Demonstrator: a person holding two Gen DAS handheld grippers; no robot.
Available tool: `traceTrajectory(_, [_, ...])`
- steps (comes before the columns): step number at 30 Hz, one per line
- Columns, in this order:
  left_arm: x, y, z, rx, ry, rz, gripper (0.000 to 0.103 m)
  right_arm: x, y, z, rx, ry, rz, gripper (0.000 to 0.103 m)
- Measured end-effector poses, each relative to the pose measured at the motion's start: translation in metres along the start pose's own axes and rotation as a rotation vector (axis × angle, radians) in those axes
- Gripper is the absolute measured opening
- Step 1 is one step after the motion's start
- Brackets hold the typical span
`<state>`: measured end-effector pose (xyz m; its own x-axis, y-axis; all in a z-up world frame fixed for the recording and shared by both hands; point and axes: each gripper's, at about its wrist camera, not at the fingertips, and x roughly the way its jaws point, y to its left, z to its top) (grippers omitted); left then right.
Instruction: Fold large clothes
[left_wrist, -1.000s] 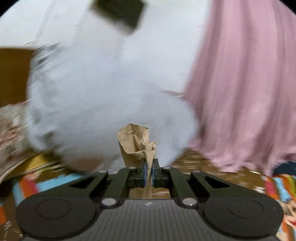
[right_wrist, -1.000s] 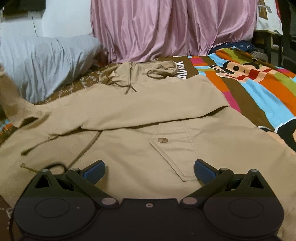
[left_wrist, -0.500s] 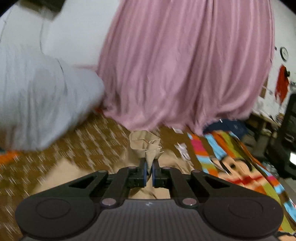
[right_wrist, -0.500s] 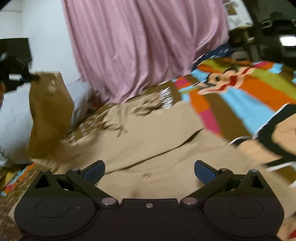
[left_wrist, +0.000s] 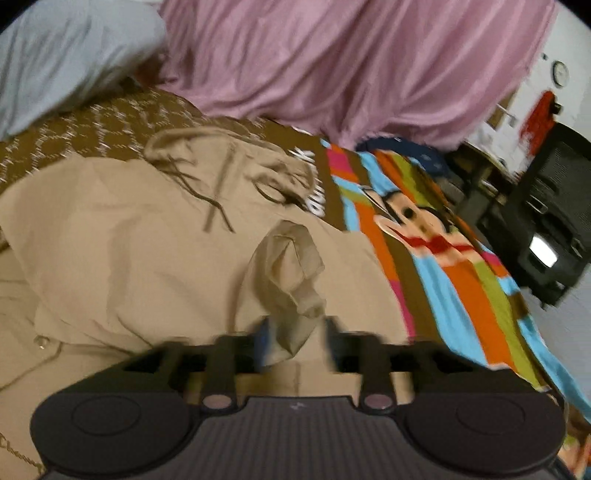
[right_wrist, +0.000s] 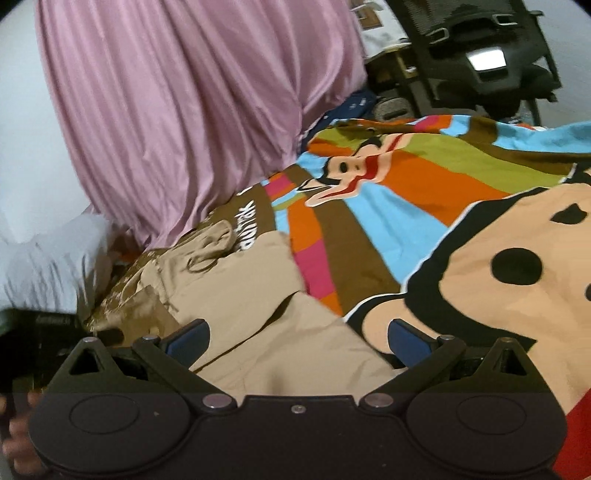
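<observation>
A tan hooded jacket (left_wrist: 129, 258) lies spread on the bed, its hood and drawstrings toward the curtain. My left gripper (left_wrist: 295, 328) hovers over the jacket's chest with its jaws opening. The sleeve cuff (left_wrist: 291, 280) stands crumpled between the blurred fingers, and the pads are off it. In the right wrist view the jacket (right_wrist: 240, 288) fills the lower left. My right gripper (right_wrist: 297, 338) is open above the jacket's right edge, with nothing pinched between its blue pads.
A striped cartoon blanket (left_wrist: 443, 277) (right_wrist: 406, 192) covers the bed to the right. A pink curtain (left_wrist: 332, 66) hangs behind it, and a pale pillow (left_wrist: 55, 55) lies at the back left. A black chair (right_wrist: 480, 55) stands beyond the bed. A hand (right_wrist: 18, 443) shows at lower left.
The left gripper carried the sleeve cuff from beside the pillow down over the jacket, and its shut jaws have parted. The right gripper swung right toward the blanket and tilted.
</observation>
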<state>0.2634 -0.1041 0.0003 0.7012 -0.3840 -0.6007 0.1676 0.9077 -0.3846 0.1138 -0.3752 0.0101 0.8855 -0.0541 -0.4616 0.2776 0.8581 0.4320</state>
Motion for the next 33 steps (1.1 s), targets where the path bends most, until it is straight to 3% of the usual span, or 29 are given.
traceTrajectory(2, [-0.012,0.001,-0.001,0.016,-0.003,-0.027,0.077,0.000,-0.003,0.001,0.012,0.001,-0.001,0.102])
traceTrajectory(7, [-0.046,0.011,-0.003,0.080,0.013,-0.044,0.090,0.004,0.001,-0.003,-0.007,0.015,0.015,0.102])
traceTrajectory(9, [-0.062,0.022,-0.003,0.085,-0.004,-0.004,0.099,0.007,0.005,-0.006,-0.020,0.023,0.030,0.102])
traceTrajectory(11, [-0.081,0.042,-0.007,0.088,-0.043,0.083,0.102,0.009,0.010,-0.011,-0.039,0.030,0.045,0.102])
traceTrajectory(13, [-0.091,0.065,-0.008,0.122,-0.057,0.201,0.102,0.011,0.016,-0.015,-0.074,0.039,0.063,0.102])
traceTrajectory(16, [-0.091,0.105,-0.003,0.184,-0.058,0.447,0.100,0.010,0.029,-0.021,-0.130,0.045,0.093,0.102])
traceTrajectory(19, [-0.082,0.145,0.009,0.205,-0.077,0.555,0.096,0.008,0.039,-0.029,-0.168,0.049,0.109,0.101])
traceTrajectory(24, [-0.049,0.196,0.040,0.208,-0.094,0.607,0.094,0.005,0.059,-0.030,-0.194,0.074,0.090,0.091])
traceTrajectory(29, [-0.011,0.230,0.050,0.192,-0.056,0.614,0.078,0.044,0.093,-0.021,-0.218,0.215,0.084,0.077])
traceTrajectory(32, [-0.004,0.248,0.055,0.157,-0.038,0.593,0.076,0.080,0.118,-0.018,-0.218,0.308,0.099,0.072])
traceTrajectory(33, [-0.002,0.255,0.058,0.124,-0.031,0.574,0.076,0.095,0.125,-0.019,-0.207,0.344,0.095,0.065])
